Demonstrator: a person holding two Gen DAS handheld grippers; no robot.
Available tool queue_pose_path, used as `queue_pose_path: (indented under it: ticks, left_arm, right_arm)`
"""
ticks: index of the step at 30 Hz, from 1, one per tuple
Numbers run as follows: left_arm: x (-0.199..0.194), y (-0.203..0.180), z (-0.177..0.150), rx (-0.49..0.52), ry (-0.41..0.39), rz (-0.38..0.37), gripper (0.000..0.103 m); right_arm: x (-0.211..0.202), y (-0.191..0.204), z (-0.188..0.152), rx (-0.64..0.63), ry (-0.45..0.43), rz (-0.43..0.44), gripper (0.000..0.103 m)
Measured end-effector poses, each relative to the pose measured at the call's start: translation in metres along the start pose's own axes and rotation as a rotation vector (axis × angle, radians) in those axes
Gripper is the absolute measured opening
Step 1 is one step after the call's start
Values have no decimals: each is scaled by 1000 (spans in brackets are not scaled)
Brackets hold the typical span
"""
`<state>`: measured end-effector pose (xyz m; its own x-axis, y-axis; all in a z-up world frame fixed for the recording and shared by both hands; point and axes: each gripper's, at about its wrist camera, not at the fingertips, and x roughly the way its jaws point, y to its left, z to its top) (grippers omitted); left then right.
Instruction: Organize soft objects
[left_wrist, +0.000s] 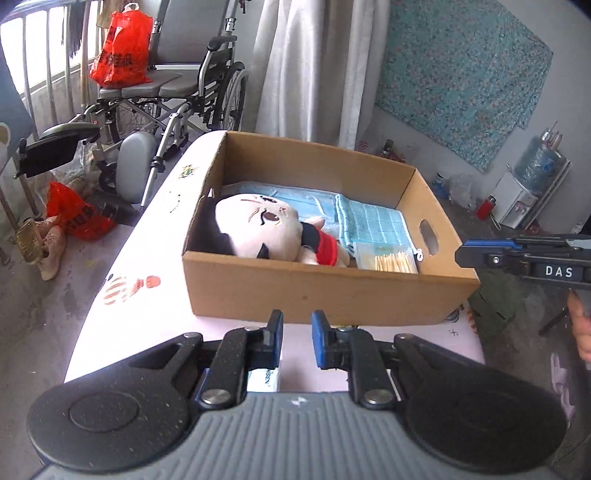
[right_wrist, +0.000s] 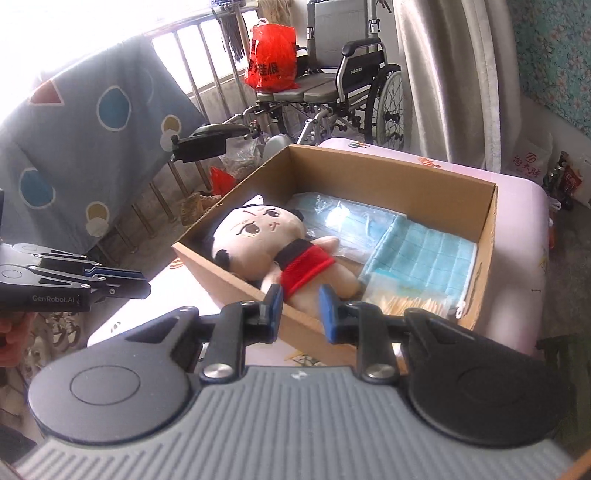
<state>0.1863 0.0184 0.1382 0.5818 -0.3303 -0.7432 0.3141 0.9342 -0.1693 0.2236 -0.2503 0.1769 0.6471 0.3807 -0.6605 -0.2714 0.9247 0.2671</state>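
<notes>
Cardboard box (left_wrist: 325, 291): one is seen, open-topped, set on a pale pink cushioned surface (left_wrist: 122, 306) at the middle of the left wrist view; one oval hand-hole is cut in its right wall.
Plush doll (left_wrist: 258, 229): one is counted, laid on its side in the left half of the box, with black hair and a red garment.
Blue checked cloth (left_wrist: 373, 221): one is seen, folded, in the right half of the box, just beside the doll.
Face masks (right_wrist: 343, 218): a pale blue wrapped pack is laid flat along the far wall of the box; the number inside cannot be told.
Cotton swabs (left_wrist: 395, 262): one clear packet is seen in the box's near right corner, touching the cloth.
Left gripper (left_wrist: 297, 325): its fingers are held a narrow gap apart at the lower centre, short of the box's near wall; nothing is gripped.
Right gripper (right_wrist: 300, 301): a narrow gap is kept between its fingers, over the box's near edge; nothing is clamped.
Wheelchair (left_wrist: 177, 92): one is seen at the upper left.
Red plastic bags (left_wrist: 122, 48): two are counted, one on the wheelchair seat and one on the floor.
</notes>
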Motion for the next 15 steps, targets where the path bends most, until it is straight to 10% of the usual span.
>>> queue_pose_path:
  ticks: [5, 9, 15]
  left_arm:
    - [-21, 28, -45, -3, -31, 58, 25]
    - [-28, 48, -79, -50, -94, 80, 52]
    - [-8, 86, -112, -155, -37, 45, 50]
  right_arm:
    - [7, 36, -27, -45, 40, 54, 21]
    - [24, 54, -44, -7, 86, 111, 21]
    - [63, 75, -71, 89, 175, 214, 22]
